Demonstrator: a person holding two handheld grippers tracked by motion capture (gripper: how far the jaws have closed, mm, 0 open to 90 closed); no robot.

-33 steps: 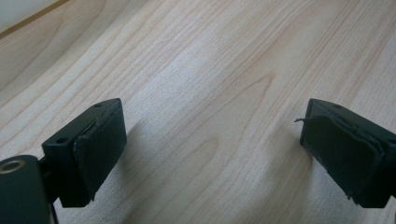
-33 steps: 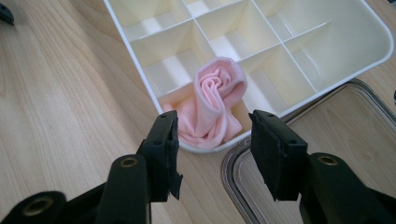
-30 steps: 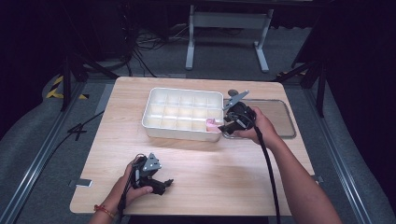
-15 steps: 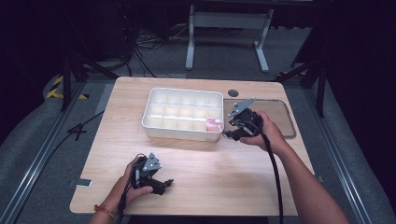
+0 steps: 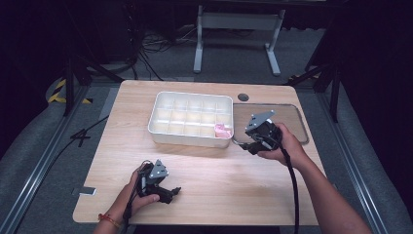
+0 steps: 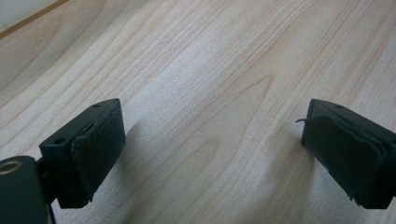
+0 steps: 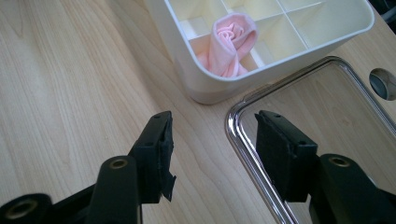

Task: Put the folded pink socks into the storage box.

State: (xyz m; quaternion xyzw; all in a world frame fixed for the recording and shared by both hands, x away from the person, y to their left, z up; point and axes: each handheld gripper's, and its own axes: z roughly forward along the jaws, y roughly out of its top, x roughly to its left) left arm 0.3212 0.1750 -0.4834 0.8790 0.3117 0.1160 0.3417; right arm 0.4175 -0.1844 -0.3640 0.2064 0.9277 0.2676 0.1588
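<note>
A white compartment tray [image 5: 168, 127] stands in the middle of the wooden table. A rolled pink cloth [image 5: 223, 129] [image 7: 229, 42] sits upright in its near right corner compartment. My right gripper [image 5: 245, 144] [image 7: 213, 128] is a short way to the right of that corner, low over the table and apart from the cloth. Its jaws have just been opening and nothing is between them. My left gripper [image 5: 171, 192] [image 6: 212, 135] rests near the front edge, open over bare wood.
A clear flat lid with a shiny rim [image 5: 292, 117] [image 7: 239, 140] lies just right of the tray, under my right gripper's one jaw. A round cable hole [image 5: 243, 97] [image 7: 384, 83] is behind it. Bare wood spreads between the tray and the left hand.
My right gripper has pulled away from the tray's corner to the right, with its jaws wider. The pink cloth stays in the compartment. The left gripper has not moved.
</note>
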